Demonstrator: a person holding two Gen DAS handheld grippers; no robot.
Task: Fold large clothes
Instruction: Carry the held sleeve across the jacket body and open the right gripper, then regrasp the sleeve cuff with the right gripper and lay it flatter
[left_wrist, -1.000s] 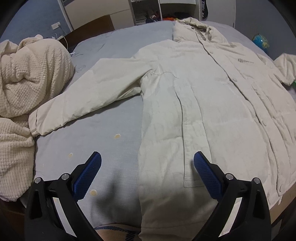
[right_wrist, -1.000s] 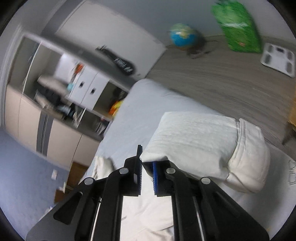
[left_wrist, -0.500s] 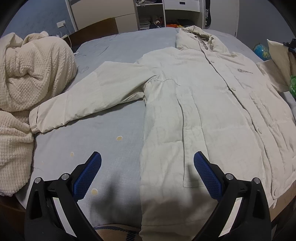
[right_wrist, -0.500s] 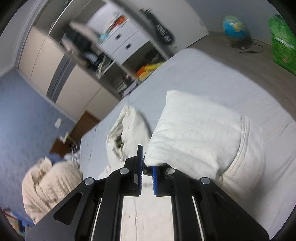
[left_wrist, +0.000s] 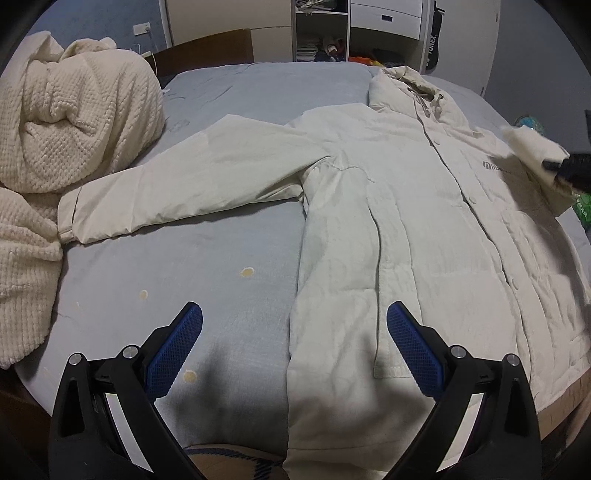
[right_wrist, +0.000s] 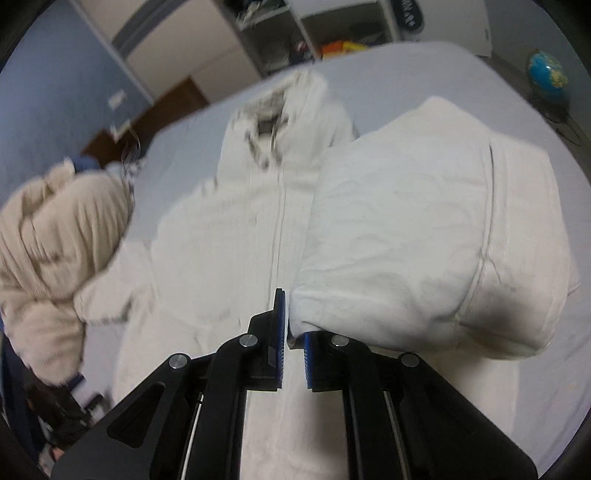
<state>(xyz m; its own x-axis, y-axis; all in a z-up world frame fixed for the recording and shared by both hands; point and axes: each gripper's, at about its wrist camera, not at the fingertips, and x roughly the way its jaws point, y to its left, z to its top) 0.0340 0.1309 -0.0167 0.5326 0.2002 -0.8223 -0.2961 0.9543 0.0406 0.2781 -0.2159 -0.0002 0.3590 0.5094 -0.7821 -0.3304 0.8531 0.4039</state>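
Note:
A large cream hooded jacket (left_wrist: 388, 206) lies front up on the grey-blue bed (left_wrist: 229, 258), its left sleeve (left_wrist: 177, 188) stretched out to the left. My left gripper (left_wrist: 293, 343) is open and empty, above the jacket's lower left hem. My right gripper (right_wrist: 293, 350) is shut on the cuff of the jacket's right sleeve (right_wrist: 424, 236) and holds it lifted over the jacket's body (right_wrist: 221, 229). The right gripper also shows at the right edge of the left wrist view (left_wrist: 554, 164), holding the sleeve above the chest logo.
A bundled cream waffle blanket (left_wrist: 62, 147) sits on the bed's left side. Shelves and drawers (left_wrist: 354, 29) stand beyond the bed. A globe (right_wrist: 546, 74) and a green bag (left_wrist: 583, 210) are on the floor at the right.
My right gripper has swung the held sleeve from off the bed's right side inward over the jacket's chest. My left gripper has stayed open, drifting slightly.

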